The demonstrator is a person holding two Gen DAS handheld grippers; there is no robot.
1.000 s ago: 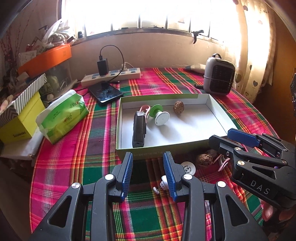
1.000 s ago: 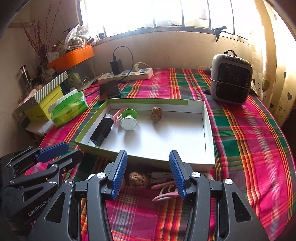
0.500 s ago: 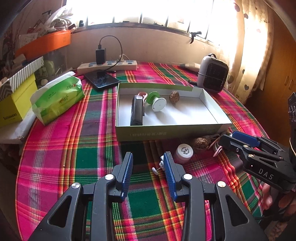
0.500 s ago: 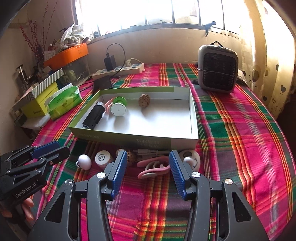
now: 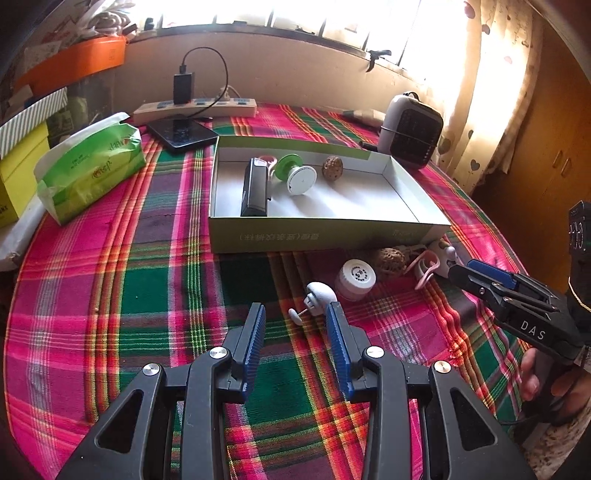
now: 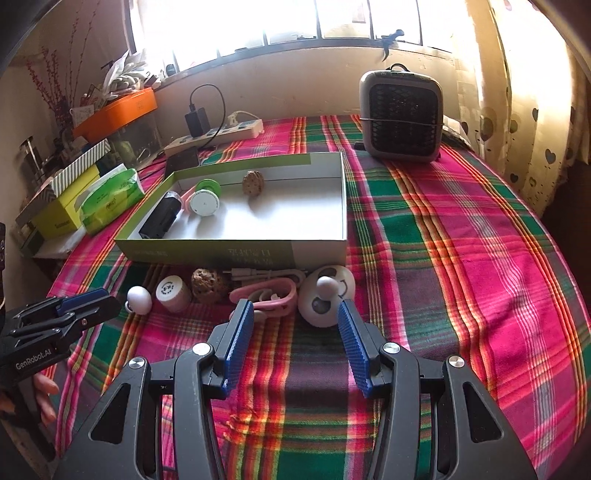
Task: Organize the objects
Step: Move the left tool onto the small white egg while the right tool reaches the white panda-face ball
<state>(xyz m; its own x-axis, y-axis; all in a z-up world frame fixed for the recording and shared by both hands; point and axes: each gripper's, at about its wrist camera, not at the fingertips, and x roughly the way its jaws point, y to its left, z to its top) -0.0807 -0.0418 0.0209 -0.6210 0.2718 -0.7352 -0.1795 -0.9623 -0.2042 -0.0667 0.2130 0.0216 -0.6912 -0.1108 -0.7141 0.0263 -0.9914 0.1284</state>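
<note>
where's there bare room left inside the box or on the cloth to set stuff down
The box is bare across its right half, from the walnut to the right wall. The cloth is bare right of the box, below the heater. The strip along the box's front wall is crowded.

Strong daylight pours through the window [image 5: 280, 14] at the top of both views and blows out there. The curtain [image 6: 524, 92] at upper right glows. The box [image 5: 317, 236] shadows its near side. Fisheye bending darkens the corners; focus stays sharp.
</note>
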